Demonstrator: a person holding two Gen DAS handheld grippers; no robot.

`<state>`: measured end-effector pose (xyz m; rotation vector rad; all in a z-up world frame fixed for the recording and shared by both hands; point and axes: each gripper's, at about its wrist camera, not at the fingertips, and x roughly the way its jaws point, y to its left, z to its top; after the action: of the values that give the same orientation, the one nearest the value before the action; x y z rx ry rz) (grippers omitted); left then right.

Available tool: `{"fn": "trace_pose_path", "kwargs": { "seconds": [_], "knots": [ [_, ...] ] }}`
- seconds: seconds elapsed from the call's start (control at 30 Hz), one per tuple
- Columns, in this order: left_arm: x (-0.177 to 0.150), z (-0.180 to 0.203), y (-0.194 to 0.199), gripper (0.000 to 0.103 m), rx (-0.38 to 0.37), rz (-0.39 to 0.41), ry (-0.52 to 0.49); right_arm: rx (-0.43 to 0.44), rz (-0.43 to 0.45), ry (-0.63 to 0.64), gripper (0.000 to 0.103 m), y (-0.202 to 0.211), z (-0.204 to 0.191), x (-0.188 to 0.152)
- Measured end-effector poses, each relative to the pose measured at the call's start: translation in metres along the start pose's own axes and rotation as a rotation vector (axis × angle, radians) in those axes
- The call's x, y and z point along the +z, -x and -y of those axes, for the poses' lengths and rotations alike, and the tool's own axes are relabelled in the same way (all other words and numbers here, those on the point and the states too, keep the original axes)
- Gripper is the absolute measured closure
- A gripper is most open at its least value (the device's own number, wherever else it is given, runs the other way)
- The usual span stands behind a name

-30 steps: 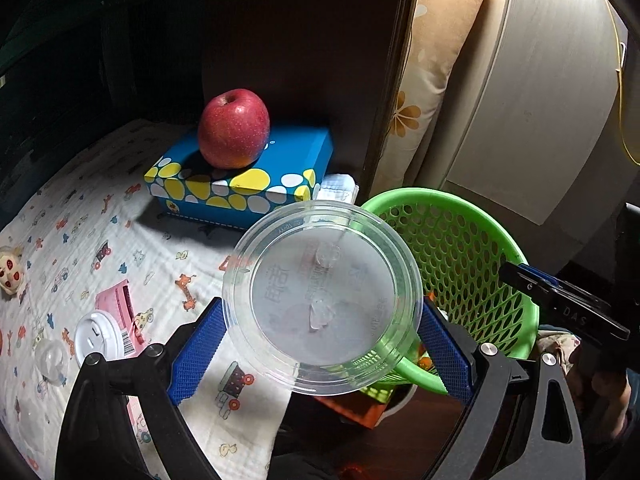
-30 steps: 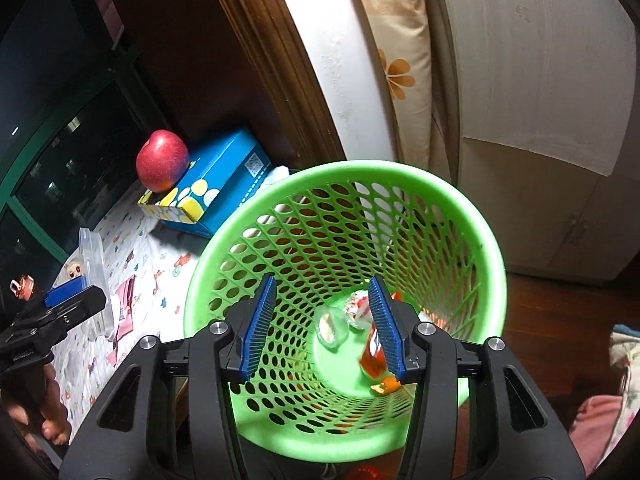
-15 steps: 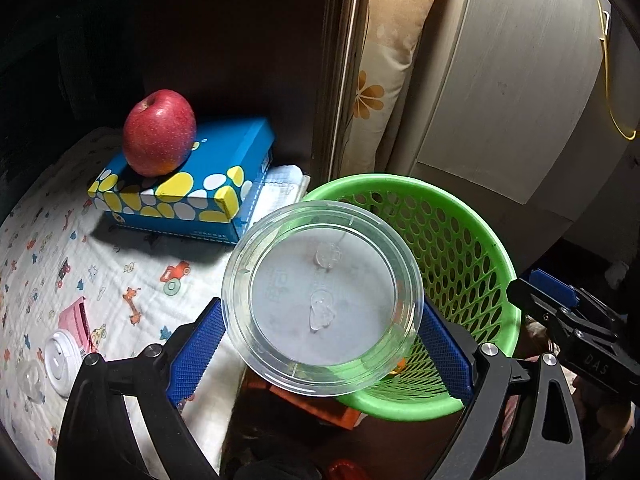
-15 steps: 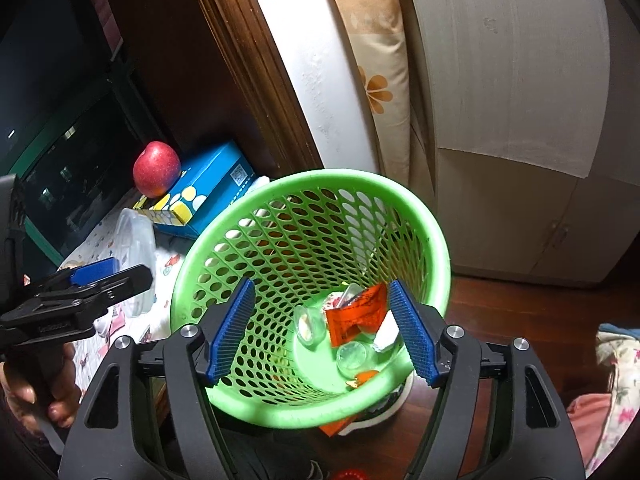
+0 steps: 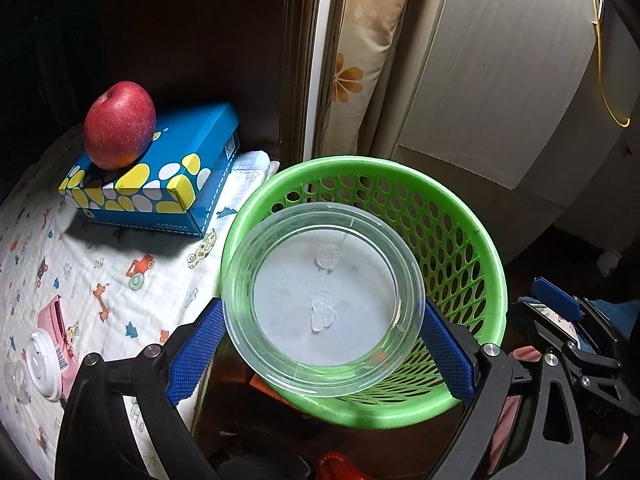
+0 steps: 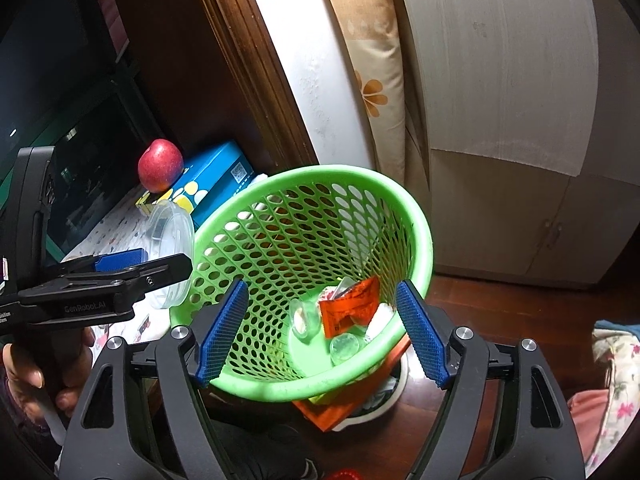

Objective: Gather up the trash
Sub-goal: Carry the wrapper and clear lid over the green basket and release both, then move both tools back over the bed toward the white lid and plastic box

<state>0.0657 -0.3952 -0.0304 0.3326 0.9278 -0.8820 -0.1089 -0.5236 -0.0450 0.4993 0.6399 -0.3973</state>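
Observation:
My left gripper (image 5: 322, 344) is shut on a clear round plastic container (image 5: 322, 300), held over the near-left rim of the green mesh basket (image 5: 460, 208). The container also shows in the right wrist view (image 6: 172, 236), beside the basket's left rim (image 6: 304, 172). My right gripper (image 6: 322, 332) is open and empty above the basket. Inside the basket lie a red wrapper (image 6: 352, 306), clear small cups (image 6: 304, 314) and other scraps.
A red apple (image 5: 119, 125) sits on a blue tissue box (image 5: 160, 176) on the patterned cloth (image 5: 100, 264). A white cup lid (image 5: 42, 364) and a pink packet (image 5: 54, 316) lie at the left. A wooden cabinet (image 5: 492, 80) and a floral cushion (image 5: 360, 60) stand behind the basket.
My left gripper carried the clear container rightward, from over the cloth to over the basket's rim. My right gripper opened wide, dropped the red wrapper into the basket and drew back.

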Motion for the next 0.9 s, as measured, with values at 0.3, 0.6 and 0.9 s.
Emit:
{"fn": "trace_pose_path", "kwargs": {
  "seconds": [0.3,0.6,0.9],
  "knots": [
    [-0.004,-0.009,0.013,0.009,-0.005,0.020,0.020,0.019,-0.001,0.010,0.026,0.003,-0.011,-0.003],
    [-0.024,-0.047,0.043,0.009,0.033,0.058,0.091,0.064,0.001,0.065,0.023,0.001,-0.038,-0.001],
    [-0.062,-0.109,0.073,0.009,0.155,0.081,0.175,0.136,-0.030,0.148,0.021,-0.015,-0.088,-0.004]
  ]
}}
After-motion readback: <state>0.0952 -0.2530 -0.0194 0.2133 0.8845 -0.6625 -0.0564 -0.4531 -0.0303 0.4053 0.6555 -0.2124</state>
